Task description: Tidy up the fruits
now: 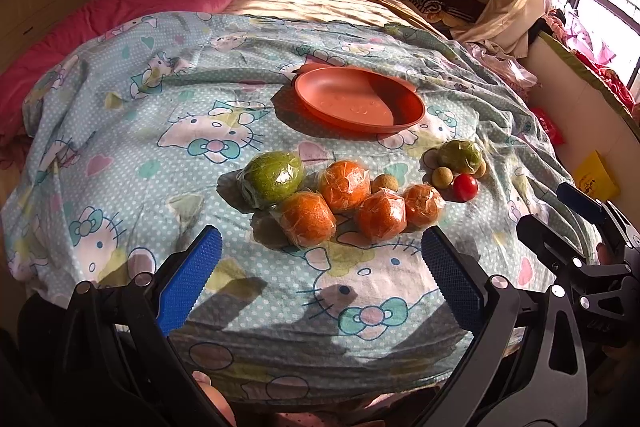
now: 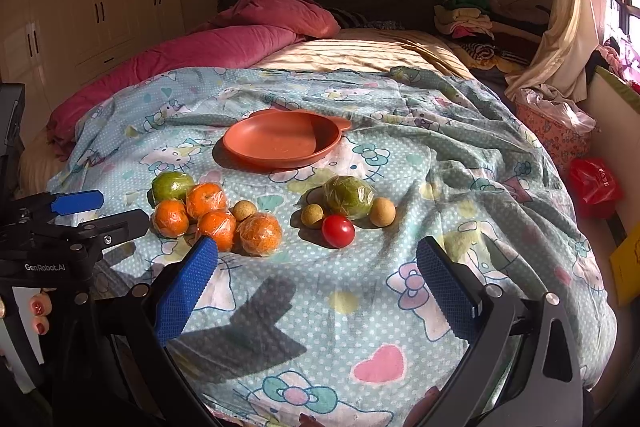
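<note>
The 4 wrapped oranges (image 1: 344, 205) lie just ahead of the left hand-held gripper (image 1: 320, 275), plate-side; both it and the right hand-held gripper (image 2: 316, 283) gape empty.

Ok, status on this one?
Left gripper and right gripper: jaws open, empty. Wrapped fruits on blanket, plate bare. Path clear.

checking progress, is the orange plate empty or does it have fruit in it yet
Empty. The orange plate shows only its bare inside in both views; the wrapped oranges all lie on the bedsheet beside it.
</note>
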### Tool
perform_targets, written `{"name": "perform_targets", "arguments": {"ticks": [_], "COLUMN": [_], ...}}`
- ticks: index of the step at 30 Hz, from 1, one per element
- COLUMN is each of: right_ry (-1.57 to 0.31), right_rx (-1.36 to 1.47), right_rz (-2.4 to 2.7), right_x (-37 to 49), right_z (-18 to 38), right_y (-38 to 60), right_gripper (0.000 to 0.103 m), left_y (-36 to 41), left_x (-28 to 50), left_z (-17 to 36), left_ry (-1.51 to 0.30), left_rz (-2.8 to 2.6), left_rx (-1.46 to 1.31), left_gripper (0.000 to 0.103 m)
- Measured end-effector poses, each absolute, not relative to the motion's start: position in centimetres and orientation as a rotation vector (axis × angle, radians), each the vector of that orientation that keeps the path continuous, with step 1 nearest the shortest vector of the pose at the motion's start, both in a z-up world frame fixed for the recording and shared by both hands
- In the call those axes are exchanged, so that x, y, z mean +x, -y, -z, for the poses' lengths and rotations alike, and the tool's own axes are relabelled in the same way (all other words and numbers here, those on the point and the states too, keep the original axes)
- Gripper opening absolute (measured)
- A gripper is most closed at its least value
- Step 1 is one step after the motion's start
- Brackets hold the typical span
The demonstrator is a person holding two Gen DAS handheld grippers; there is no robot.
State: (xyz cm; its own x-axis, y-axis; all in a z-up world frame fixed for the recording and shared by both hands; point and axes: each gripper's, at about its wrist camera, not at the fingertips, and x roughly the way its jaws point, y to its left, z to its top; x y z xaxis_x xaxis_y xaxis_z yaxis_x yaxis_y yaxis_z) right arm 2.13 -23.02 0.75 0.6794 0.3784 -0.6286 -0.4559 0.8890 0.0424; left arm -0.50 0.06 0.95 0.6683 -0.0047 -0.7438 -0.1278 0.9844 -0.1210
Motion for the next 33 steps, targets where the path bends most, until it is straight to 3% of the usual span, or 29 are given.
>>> {"name": "perform_targets", "arguments": {"ticks": [33], "right_ry": [-0.672], "right_rx": [-0.121], "right_rz": [-0.469], "right_x": [1.92], "right_z": [-0.70], "right_y": [23.08], "right_gripper": [0.099], "left_y": [0.69], "left_x": [-0.66], "left_z": [-1.11], "left_ry": [-0.830], "left_rz": [-0.066], "left_rx": [-0.172], "left_gripper": [0.094]}}
